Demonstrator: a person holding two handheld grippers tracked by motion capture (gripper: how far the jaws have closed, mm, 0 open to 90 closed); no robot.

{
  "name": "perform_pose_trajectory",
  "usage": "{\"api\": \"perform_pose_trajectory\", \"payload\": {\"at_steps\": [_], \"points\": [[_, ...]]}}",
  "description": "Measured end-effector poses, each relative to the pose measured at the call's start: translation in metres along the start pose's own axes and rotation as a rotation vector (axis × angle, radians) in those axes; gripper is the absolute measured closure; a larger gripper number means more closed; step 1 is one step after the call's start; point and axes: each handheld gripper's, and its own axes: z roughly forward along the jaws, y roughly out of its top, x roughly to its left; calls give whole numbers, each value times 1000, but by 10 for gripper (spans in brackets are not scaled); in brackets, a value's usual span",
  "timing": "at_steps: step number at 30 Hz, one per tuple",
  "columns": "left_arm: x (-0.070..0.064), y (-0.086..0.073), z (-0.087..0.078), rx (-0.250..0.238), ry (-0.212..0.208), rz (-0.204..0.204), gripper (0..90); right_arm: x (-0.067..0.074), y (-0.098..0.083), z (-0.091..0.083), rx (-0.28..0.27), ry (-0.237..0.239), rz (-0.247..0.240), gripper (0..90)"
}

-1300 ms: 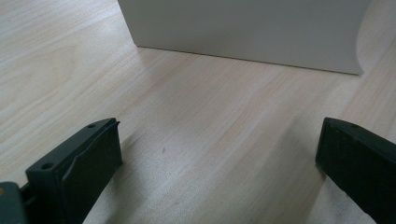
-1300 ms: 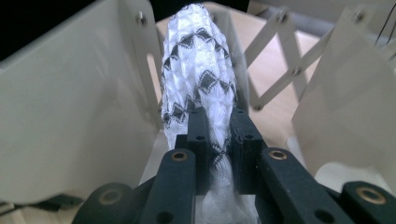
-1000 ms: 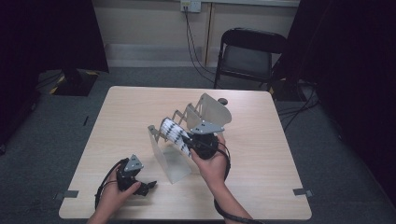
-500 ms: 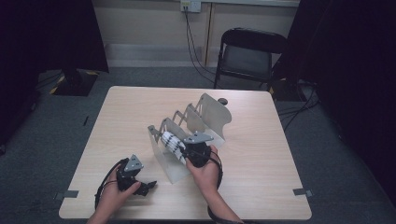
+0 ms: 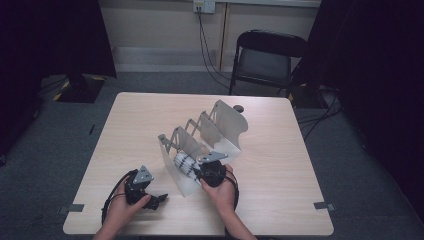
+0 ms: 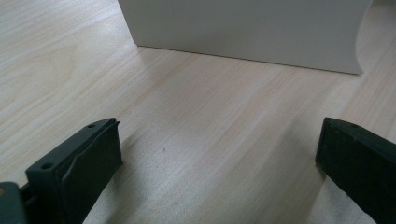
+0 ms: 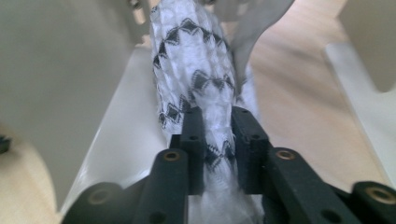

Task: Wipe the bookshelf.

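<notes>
The left gripper (image 5: 156, 201) rested on the near part of the table (image 5: 280, 150), its jaws spread wide with nothing between them, just before the white rack (image 5: 200, 145). The right gripper (image 7: 217, 140) clasped a rolled white cloth with black zigzags (image 7: 196, 74), its jaws having just eased slightly, the cloth sitting in the rack's nearest slot.

Right gripper (image 7: 212, 140) loosening (left gripper (image 6: 215, 154) agape)

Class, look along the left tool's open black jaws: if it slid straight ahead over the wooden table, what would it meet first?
Probably the flat white end panel of the folding rack; bare table lies between the left tool and it.
</notes>
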Motion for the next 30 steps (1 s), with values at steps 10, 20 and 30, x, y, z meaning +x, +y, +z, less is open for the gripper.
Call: {"api": "perform_pose_trajectory", "payload": {"at_steps": [10, 20, 30], "points": [[0, 0, 0, 0, 0, 0, 0, -6, -7, -12, -4, 22, -30, 489], [0, 0, 0, 0, 0, 0, 0, 2, -13, -5, 63, 31, -63, 726], [0, 0, 0, 0, 0, 0, 0, 2, 12, -25, -16, 27, -6, 801]]}}
